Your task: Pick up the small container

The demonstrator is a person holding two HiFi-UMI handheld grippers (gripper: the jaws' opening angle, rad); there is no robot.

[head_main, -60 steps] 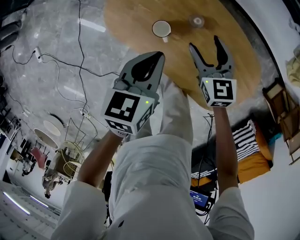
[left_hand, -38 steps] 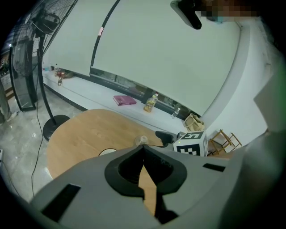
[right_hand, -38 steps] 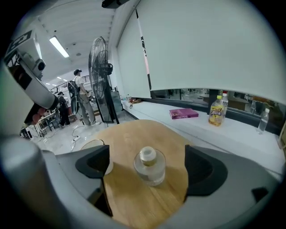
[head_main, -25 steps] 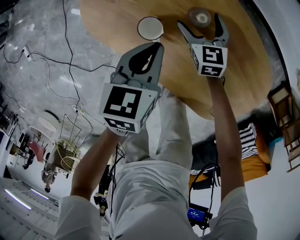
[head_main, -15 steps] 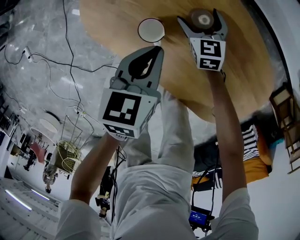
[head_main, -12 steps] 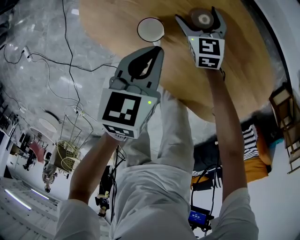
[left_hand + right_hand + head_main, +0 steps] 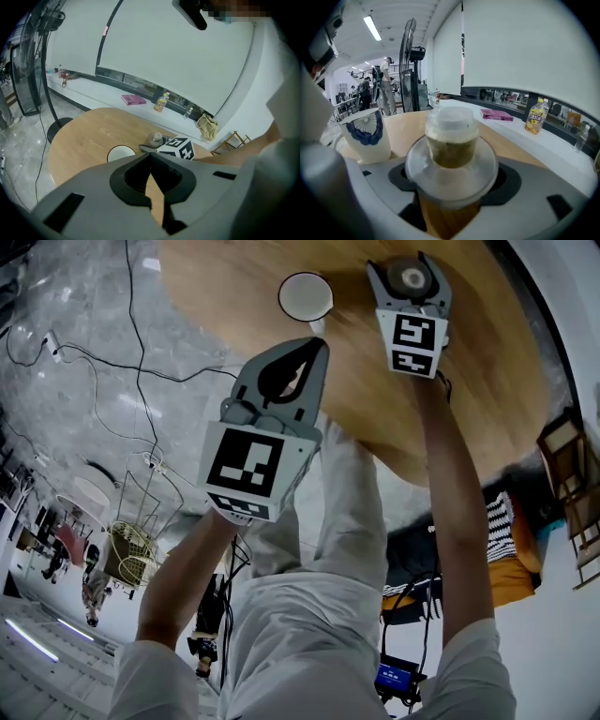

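Standing upright between the fingers of the right gripper (image 7: 398,263): small clear plastic container (image 7: 451,140) with brown contents, long axis vertical, narrow capped end up, wide clear flange lower down at pad height. Right jaws are partly closed, with the pads against the container on both sides. Its base is hidden behind the jaws, so I can't tell if it's still resting on the round wooden table (image 7: 487,362). Left gripper (image 7: 317,348): jaws tip to tip, nothing between them, hanging over the table's near edge, well short of the container. White mug with blue pattern (image 7: 305,296) stands just outside the right gripper's left finger, apart from it. Count: one container, one mug, two grippers, one table. Vs earlier frames: the right jaws have just been closing. Half a second ago they were spread wide either side of the container with gaps; now they hug it. A couple of seconds back the container was well beyond the fingertips. Left gripper looks unchanged, and the mug hasn't moved on the table.
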